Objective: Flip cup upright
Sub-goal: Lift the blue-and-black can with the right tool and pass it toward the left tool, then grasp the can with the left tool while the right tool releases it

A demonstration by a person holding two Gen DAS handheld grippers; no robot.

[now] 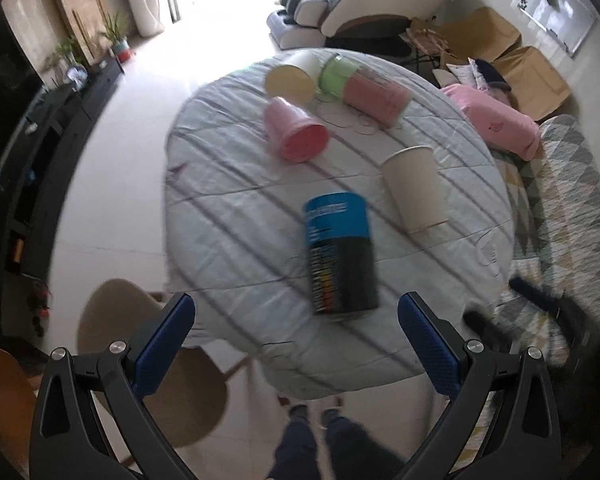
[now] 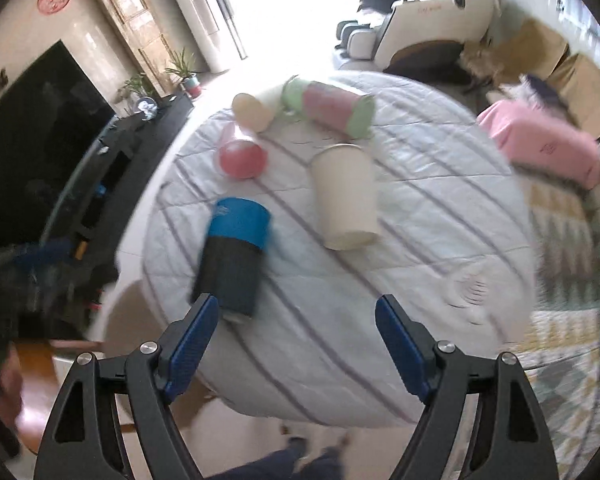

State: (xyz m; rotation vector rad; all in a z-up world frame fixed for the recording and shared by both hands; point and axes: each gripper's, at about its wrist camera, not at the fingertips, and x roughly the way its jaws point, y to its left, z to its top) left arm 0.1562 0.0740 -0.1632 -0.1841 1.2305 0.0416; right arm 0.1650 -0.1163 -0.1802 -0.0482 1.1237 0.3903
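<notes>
Cups lie scattered over the round table [image 1: 228, 216], which wears a pale quilted cloth with grey stripes. In my left wrist view, the left gripper [image 1: 296, 344] sits at the bottom of the frame with its blue pads spread wide and holding nothing. Just above and between them lies the blue-and-black cup [image 1: 340, 252], on its side in the centre of the frame. To its right, a cream paper cup [image 1: 416, 190] stands mouth-down. Toward the top of the table I see a pink cup [image 1: 296, 132] on its side, a cream cup [image 1: 292, 78] tipped over, and a green-and-pink cup [image 1: 364, 90] lying flat. In my right wrist view, the right gripper [image 2: 296, 342] is likewise spread and empty at the bottom of the frame; the blue-and-black cup sits just above its left finger [image 2: 192, 344]. Both views are motion-blurred.
</notes>
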